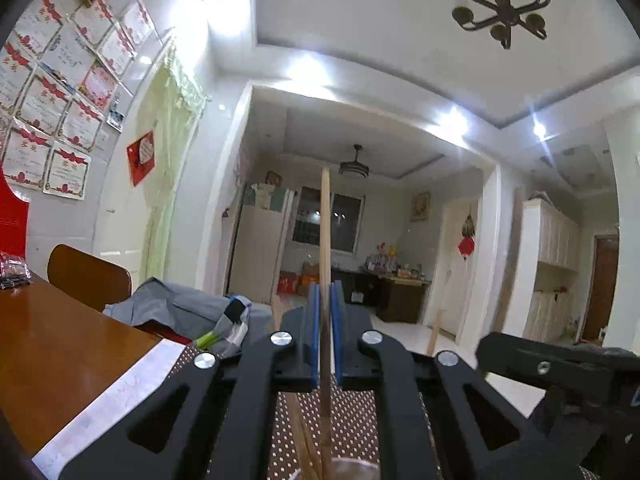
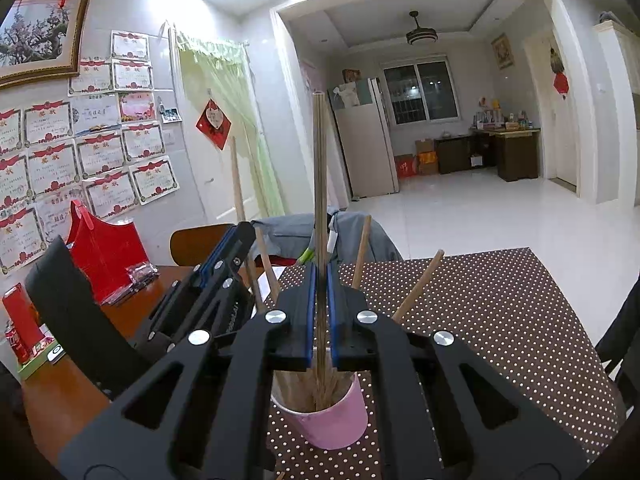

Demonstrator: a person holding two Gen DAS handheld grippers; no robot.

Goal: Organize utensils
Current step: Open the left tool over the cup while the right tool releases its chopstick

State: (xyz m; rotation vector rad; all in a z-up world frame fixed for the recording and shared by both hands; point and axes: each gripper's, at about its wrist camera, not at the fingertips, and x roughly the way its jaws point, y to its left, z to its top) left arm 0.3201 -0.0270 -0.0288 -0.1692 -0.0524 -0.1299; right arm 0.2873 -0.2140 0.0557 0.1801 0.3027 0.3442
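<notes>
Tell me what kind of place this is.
Most likely a home's dining area opening onto a living room: a wooden table with a polka-dot mat, a refrigerator beyond, and award certificates covering the wall.

Location: a private home, dining area opening onto a living room. Indicators: a wooden dining table (image 2: 132, 320) with a polka-dot cloth (image 2: 500, 308), rows of award certificates (image 2: 52, 164) taped to the wall, and a framed picture (image 2: 40, 36). Beyond the opening stand a refrigerator (image 2: 364, 140), a ceiling fan (image 2: 420, 34) and a barred window (image 2: 420, 90).
</notes>
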